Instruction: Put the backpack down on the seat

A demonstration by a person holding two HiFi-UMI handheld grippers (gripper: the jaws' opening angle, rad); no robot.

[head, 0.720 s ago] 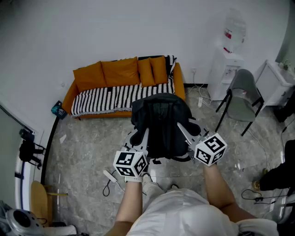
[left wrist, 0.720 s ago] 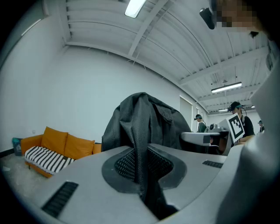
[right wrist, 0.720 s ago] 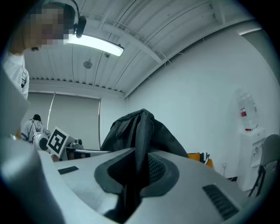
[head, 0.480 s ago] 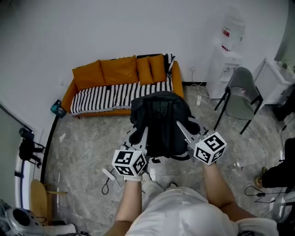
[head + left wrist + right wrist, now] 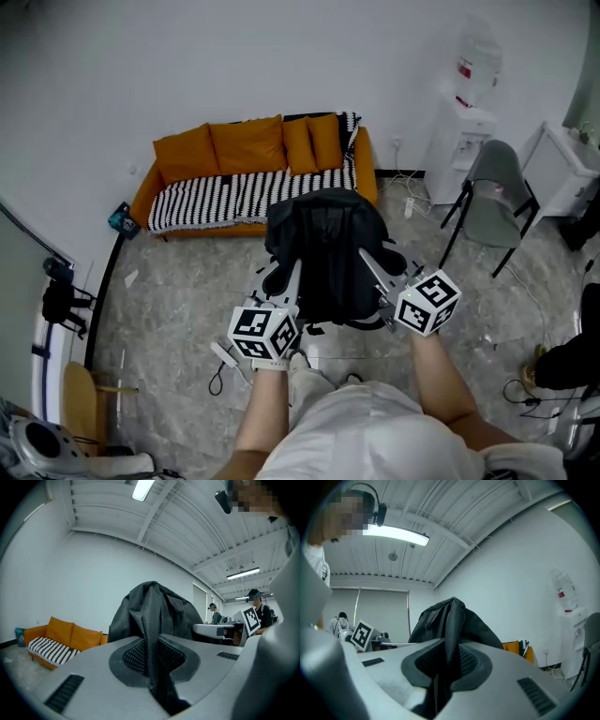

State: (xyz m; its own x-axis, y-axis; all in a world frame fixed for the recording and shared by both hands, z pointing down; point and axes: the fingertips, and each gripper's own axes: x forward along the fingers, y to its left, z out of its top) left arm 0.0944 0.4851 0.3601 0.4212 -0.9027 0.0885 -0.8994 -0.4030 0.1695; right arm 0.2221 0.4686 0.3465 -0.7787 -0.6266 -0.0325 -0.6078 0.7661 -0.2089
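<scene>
Head view: backpack [image 5: 328, 248], black, is held in the air between the two grippers, over the floor [image 5: 169, 300] and in front of the sofa [image 5: 244, 192], not on the seat. Its long axis in this view runs from the person toward the sofa, with the broad end on the sofa side. Left gripper [image 5: 284, 274] is at the pack's left flank and right gripper [image 5: 375, 270] at its right flank, both pointing level toward the sofa. A grey chair [image 5: 492, 192] stands well off to the right.

Left gripper view: the jaws are clamped on a dark mesh fold [image 5: 151, 644] of the backpack [image 5: 154, 606], pads pressed against it from both sides. The pack's bulk rises above the jaws to a peak at the top. The sofa [image 5: 61, 637] shows low at left, well beyond.

Right gripper view: the jaws are nearly together, pinching a dark fold [image 5: 449, 653] of the backpack [image 5: 450, 618]. The bulk again stands above the jaws, peak uppermost, and drapes down on both sides.
</scene>
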